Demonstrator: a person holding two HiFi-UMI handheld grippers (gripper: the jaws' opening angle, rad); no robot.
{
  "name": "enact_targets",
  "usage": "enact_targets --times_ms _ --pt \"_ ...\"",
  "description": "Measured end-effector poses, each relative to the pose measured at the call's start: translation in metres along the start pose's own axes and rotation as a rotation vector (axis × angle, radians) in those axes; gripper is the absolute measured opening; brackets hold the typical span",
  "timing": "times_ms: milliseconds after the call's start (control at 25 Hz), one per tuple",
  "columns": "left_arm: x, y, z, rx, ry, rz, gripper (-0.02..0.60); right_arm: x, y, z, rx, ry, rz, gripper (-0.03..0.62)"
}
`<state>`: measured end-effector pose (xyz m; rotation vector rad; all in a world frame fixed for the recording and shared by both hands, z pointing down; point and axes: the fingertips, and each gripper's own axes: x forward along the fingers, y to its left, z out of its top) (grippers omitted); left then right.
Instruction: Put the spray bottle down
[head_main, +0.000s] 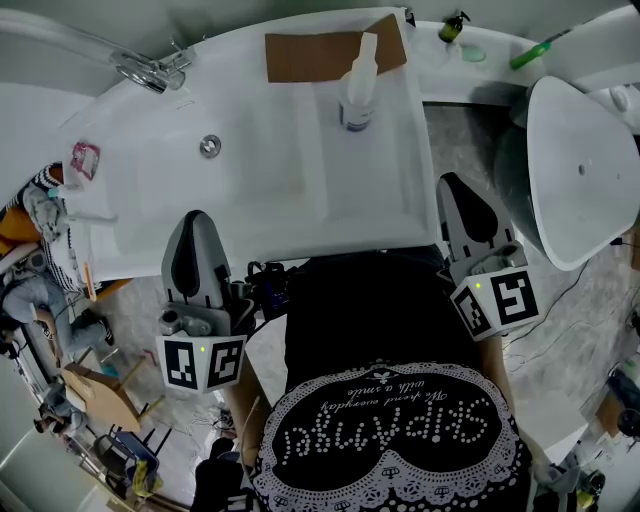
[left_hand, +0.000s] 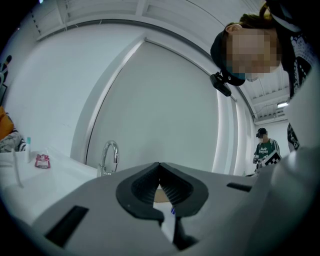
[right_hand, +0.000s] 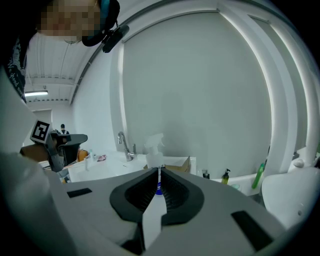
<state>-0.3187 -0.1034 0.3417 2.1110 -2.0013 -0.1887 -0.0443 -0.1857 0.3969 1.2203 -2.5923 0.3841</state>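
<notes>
Standing upright at upper centre, the white plastic spray bottle (head_main: 357, 88) lies beyond the right gripper (head_main: 455, 183), nearer than the left gripper (head_main: 197, 216); both pressed together, empty.

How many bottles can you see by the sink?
3. The spray bottle stands on the sink top. A small dark pump bottle and a leaning green bottle are on the ledge to its right. Others may be hidden.

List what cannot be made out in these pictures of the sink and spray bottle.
- Label on the spray bottle: too small in the head view; in the right gripper view the right hand-held gripper hides its base.
- Print on the red packet: too small, head view.
- Left gripper view: the left hand-held gripper hides nearly all the spray bottle.
</notes>
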Motion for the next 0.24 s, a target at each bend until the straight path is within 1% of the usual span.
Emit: enact_targets --times_ms 240 --pt "-0.002 -0.0007 -0.0012 -0.006 0.004 0.001 0.005 -0.0028 0.0006 -0.0007 0.004 -0.003 -0.004 0.029"
